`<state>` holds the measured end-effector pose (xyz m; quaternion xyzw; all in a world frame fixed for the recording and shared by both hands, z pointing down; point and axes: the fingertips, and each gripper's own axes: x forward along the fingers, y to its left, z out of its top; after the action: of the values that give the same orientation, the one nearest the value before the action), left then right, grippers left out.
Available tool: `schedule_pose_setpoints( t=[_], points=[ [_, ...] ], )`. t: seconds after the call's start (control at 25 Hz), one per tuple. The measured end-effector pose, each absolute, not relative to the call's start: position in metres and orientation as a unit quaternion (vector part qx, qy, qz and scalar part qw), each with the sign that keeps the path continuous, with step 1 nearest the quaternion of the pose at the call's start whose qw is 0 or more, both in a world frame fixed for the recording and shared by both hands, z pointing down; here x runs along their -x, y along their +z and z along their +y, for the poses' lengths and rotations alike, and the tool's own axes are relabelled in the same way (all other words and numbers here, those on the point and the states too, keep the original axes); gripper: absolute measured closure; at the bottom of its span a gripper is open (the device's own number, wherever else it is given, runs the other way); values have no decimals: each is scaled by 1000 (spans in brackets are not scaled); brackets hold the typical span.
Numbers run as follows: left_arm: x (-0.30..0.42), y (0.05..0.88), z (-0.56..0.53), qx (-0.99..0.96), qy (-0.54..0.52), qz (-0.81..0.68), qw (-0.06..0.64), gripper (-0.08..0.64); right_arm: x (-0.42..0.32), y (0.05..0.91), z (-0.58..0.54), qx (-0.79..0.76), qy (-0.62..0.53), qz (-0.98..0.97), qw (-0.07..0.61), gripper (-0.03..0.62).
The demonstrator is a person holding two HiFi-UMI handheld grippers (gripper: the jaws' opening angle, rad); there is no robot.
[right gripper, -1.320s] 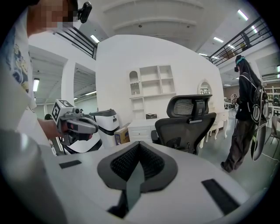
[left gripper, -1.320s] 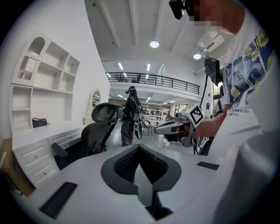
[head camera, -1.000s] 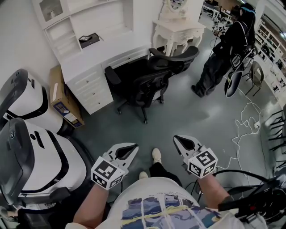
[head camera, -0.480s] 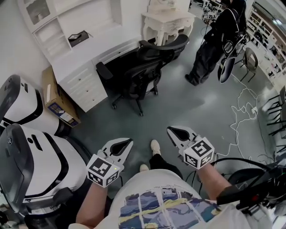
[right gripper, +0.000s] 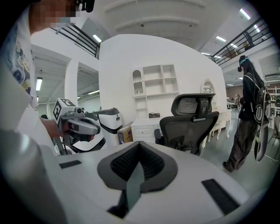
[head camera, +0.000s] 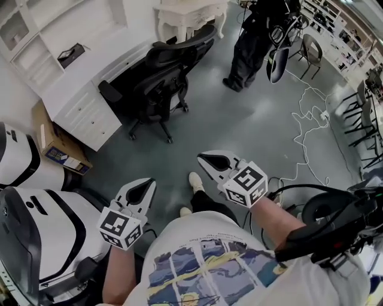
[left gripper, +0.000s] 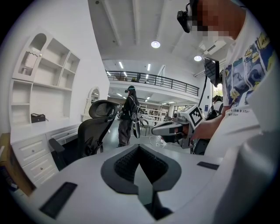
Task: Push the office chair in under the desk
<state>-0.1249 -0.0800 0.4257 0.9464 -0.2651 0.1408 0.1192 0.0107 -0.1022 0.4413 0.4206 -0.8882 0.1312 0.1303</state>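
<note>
The black office chair (head camera: 157, 75) stands on the grey floor, its seat partly under the white desk (head camera: 75, 98) and its backrest toward me. My left gripper (head camera: 148, 182) and right gripper (head camera: 202, 158) are both shut and empty. They hover close to my body, well short of the chair. The left gripper view shows the chair (left gripper: 94, 129) beside the desk (left gripper: 41, 131), with the right gripper (left gripper: 168, 128) to the right. In the right gripper view the chair (right gripper: 191, 124) is ahead and the left gripper (right gripper: 83, 125) is at left.
A person in dark clothes (head camera: 251, 36) stands beyond the chair. White machines (head camera: 45, 221) crowd the left, with a cardboard box (head camera: 55, 146) by the desk. Cables (head camera: 305, 134) lie on the floor at right. A white ornate table (head camera: 185, 12) sits at the back.
The view has swung, so the chair and desk now sit higher and further left. Both grippers stay shut, at about the same distance from the chair. The chair has not moved against the desk.
</note>
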Motion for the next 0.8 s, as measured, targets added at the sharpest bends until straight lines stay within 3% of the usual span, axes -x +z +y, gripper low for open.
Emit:
schedule_pose_setpoints(
  t=[0.8],
  points=[
    [115,431,-86,-949,148,-246,130,546,-12,447,-104,-424,146,-883,138,568]
  ],
)
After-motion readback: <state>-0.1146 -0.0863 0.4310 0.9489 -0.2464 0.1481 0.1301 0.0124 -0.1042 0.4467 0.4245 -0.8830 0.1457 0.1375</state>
